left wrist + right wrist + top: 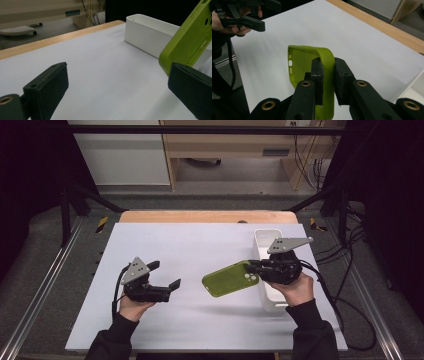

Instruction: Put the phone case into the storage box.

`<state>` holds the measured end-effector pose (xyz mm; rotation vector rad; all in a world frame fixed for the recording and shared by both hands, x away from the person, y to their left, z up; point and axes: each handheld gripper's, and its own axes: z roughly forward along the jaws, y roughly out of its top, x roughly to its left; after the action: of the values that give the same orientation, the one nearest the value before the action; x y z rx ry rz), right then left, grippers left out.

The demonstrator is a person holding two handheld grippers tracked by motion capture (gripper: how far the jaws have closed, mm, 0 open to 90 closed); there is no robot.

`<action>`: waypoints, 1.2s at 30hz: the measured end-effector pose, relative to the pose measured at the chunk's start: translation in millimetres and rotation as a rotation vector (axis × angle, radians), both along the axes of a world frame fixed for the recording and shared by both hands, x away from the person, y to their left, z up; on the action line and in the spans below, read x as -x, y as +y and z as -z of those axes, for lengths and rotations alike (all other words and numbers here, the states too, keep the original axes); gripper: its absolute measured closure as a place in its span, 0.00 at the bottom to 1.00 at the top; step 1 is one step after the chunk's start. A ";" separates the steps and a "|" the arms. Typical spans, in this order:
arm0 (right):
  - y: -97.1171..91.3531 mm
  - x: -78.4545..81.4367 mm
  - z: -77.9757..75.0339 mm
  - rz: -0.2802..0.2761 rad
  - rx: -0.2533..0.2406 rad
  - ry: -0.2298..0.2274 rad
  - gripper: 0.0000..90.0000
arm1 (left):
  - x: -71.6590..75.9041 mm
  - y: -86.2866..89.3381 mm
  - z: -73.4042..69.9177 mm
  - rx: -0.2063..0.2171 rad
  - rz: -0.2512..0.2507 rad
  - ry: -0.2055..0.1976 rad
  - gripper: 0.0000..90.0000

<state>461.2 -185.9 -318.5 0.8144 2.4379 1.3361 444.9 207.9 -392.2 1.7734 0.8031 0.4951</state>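
Observation:
A lime-green phone case [227,279] hangs above the white table top [190,245], tilted, camera cutout toward the right hand. My right gripper [251,266] is shut on its end. In the right gripper view the two pads [317,72] pinch the case's wall [304,62] on either side, with the gripper [327,65] centred on it. My left gripper [165,274] stands open to the left, apart from the case, nothing between its jaws. In the left gripper view the case [190,42] hovers just past the right jaw, and the gripper [117,75] looks over bare table.
A long white bin [260,245] stands at the table's right side, just behind the right hand, and shows close in the left gripper view [147,32]. A wooden edge [200,216] runs along the far side. Cables trail off to the right.

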 end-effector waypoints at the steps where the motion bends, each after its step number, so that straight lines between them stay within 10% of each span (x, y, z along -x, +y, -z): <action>1: -0.4 0.4 -1.2 0.002 0.003 -0.005 0.88 | -0.2 2.4 1.3 0.005 -0.001 0.003 0.03; 36: -6.7 4.4 -57.3 0.064 0.171 -0.177 0.88 | 6.3 57.2 42.4 -0.001 -0.072 -0.044 0.02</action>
<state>456.8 -192.6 -261.2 0.6936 2.3285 1.1083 438.6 265.1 -434.6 1.7329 0.8385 0.5802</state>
